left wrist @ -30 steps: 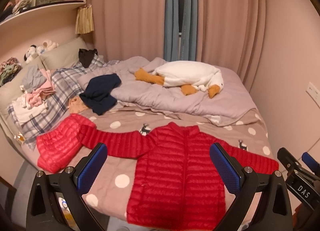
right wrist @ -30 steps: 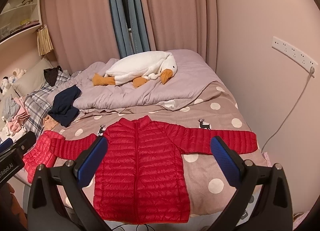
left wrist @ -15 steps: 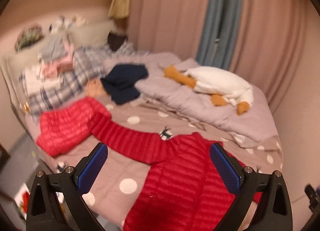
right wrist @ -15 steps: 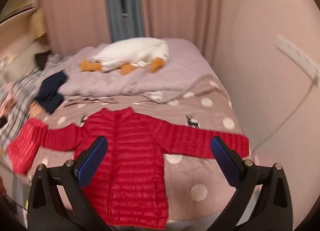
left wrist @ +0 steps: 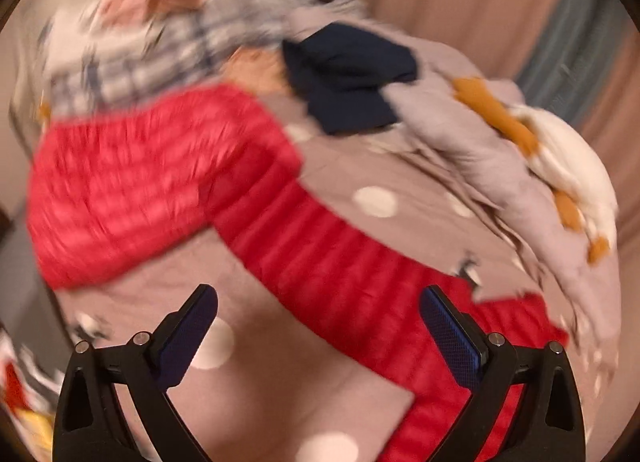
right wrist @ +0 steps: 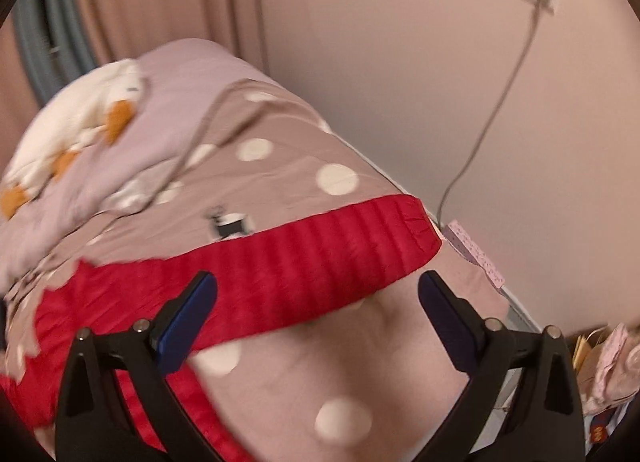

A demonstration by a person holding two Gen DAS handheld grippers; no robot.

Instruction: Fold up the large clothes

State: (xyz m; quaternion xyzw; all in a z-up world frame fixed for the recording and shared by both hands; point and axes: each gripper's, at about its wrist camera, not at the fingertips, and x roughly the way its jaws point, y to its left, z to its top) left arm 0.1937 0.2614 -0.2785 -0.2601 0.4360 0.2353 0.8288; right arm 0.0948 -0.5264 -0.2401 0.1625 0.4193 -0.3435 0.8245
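Gripper point(right wrist: 318, 298) open above red jacket sleeve point(right wrist: 320, 246), polka-dot bedspread point(right wrist: 336, 178)

Red quilted jacket point(left wrist: 320, 258), taupe white-dotted bedsheet point(right wrist: 304, 166), navy garment point(left wrist: 344, 74), white-orange goose plush point(left wrist: 560, 158)

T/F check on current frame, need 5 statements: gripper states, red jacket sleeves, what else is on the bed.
1. Both grippers, left gripper and right gripper, are open and hold nothing. True.
2. The red jacket lies with its sleeve stretched out toward the wall side of the bed. True.
3. The jacket is already folded into a compact square. False: its sleeves are spread out flat.
4. A white goose plush lies on the lilac duvet. True.
5. The navy garment lies on top of the jacket. False: it lies apart, further up the bed.
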